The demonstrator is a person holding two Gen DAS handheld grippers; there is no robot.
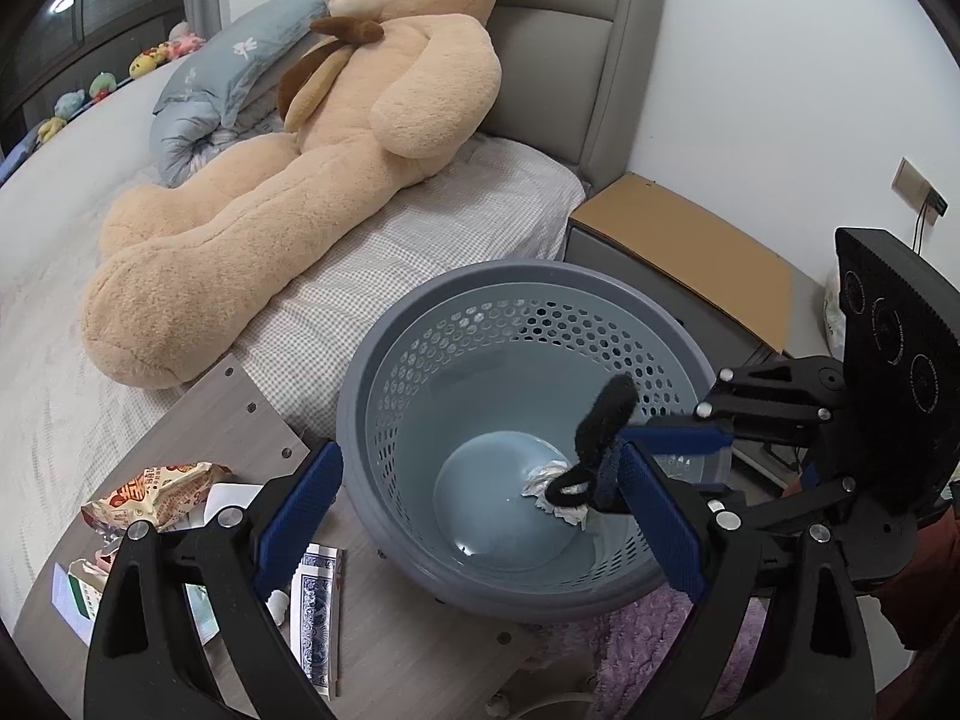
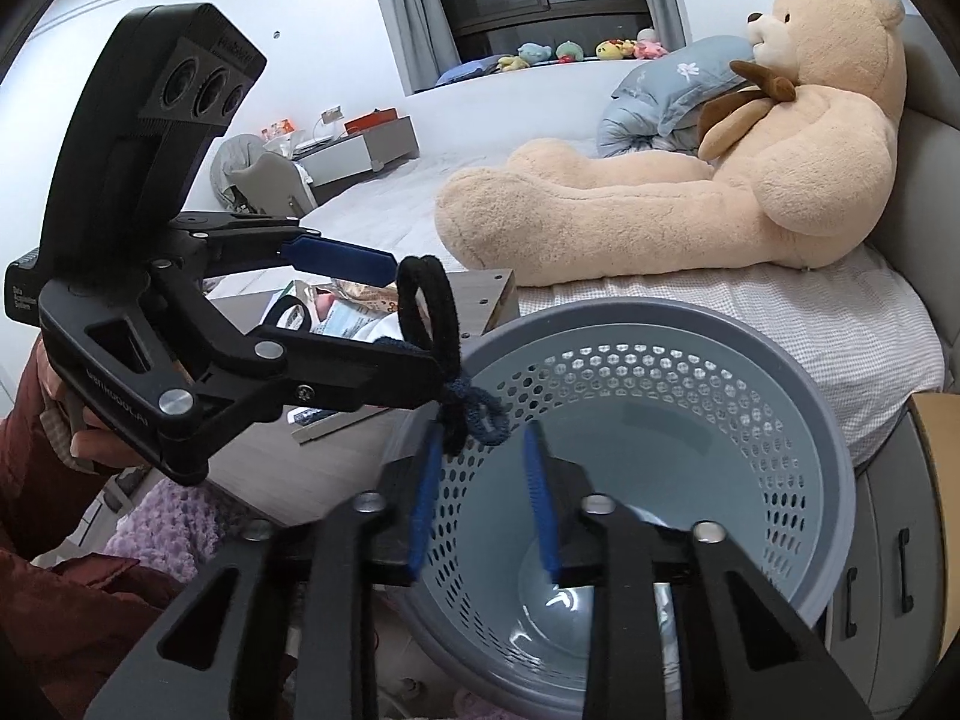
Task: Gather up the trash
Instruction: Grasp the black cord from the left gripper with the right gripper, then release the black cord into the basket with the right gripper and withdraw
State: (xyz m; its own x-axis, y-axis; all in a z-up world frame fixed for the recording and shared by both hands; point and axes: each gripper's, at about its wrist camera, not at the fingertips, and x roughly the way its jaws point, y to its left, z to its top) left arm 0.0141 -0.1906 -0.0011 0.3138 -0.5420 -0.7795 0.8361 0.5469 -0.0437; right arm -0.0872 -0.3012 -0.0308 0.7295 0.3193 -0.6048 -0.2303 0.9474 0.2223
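Note:
A grey perforated basket point(image 1: 420, 312) stands between the bed and a low wooden table, with a crumpled white tissue point(image 1: 555, 489) on its bottom. My left gripper point(image 1: 480, 450) is wide open across the basket's near rim. A fuzzy black hair tie point(image 1: 603, 414) and a dark blue hair tie point(image 2: 483, 414) hang looped over its right fingertip. My right gripper point(image 2: 482, 429) reaches in over the basket point(image 2: 660, 315), its pads drawn close around the ties at the tips. A hand in a red sleeve holds the left gripper point(image 2: 420, 318).
The wooden table point(image 1: 252, 396) carries a snack wrapper point(image 1: 156, 492), a pack of playing cards point(image 1: 315, 612) and paper packets. A big teddy bear point(image 1: 336, 138) lies on the bed. A nightstand topped with cardboard point(image 1: 678, 240) stands behind the basket, and a purple rug point(image 1: 648, 630) lies below.

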